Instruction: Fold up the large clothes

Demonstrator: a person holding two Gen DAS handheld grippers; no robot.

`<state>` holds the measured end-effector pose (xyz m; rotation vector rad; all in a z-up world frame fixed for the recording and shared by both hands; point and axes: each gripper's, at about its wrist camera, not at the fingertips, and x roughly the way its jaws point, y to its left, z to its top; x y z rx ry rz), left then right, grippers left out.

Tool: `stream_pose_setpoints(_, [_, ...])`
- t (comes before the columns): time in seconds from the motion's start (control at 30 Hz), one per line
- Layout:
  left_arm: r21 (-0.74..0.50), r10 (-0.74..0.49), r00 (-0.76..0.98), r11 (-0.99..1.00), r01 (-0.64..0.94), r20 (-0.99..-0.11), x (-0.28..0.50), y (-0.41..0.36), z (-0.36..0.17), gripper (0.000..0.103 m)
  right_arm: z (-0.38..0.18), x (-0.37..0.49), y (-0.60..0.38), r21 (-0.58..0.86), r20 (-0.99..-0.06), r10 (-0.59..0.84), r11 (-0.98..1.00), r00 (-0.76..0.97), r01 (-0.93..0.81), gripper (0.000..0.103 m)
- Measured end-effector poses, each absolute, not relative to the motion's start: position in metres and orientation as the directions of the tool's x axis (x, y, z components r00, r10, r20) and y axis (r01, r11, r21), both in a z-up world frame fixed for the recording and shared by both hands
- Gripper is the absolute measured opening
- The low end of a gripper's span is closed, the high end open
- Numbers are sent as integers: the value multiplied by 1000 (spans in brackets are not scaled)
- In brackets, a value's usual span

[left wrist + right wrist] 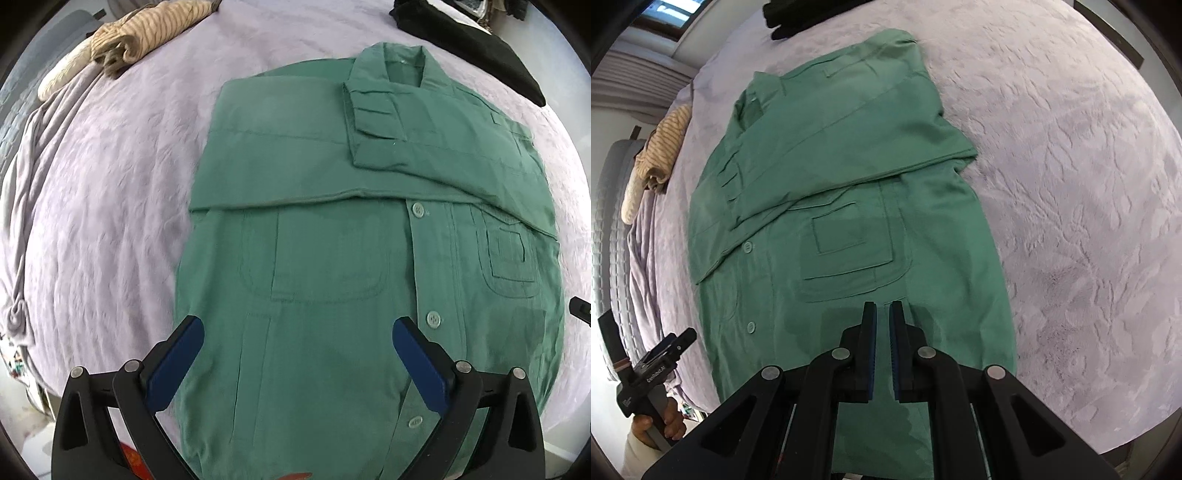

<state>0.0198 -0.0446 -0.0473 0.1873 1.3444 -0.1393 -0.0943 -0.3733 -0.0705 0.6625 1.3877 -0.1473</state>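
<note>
Across the middle of the bed, the green shirt (332, 258) is lying flat, buttoned front up, collar toward the far edge and hem toward the near edge where the grippers are. Both sleeves look already folded in across the chest, one cuff (373, 122) sitting just under the collar, so the sides seem done. What's left, I'd guess, is bringing the hem up toward the collar, maybe in a couple of folds since it's a long one.

Left gripper (297, 343) hangs above the lower front with its blue pads wide apart and no cloth between them. Right gripper (882, 332) is over the lower part too, near the pocket (846, 240), jaws nearly together with only a thin gap; I don't see any cloth pinched in there.

Further out: the lilac bedspread (1071, 184) is bare to the right of the shirt, a striped tan garment (147, 33) sits rolled up at the far left corner, and some black clothing (469, 40) lies at the far edge behind the collar.
</note>
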Motion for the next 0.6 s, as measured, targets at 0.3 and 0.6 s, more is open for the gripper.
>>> stream_pose_setpoints(0.3, [56,13,206,977,205,-978,9,-41,-29,102,-54,-101,-370,375,-926,301,808,230,454,58])
stream_pose_setpoints(0.6, [63,14,216,972,224,-976,4,-54,-17,102,-41,-105,-364,397,-913,310,826,267,400,86])
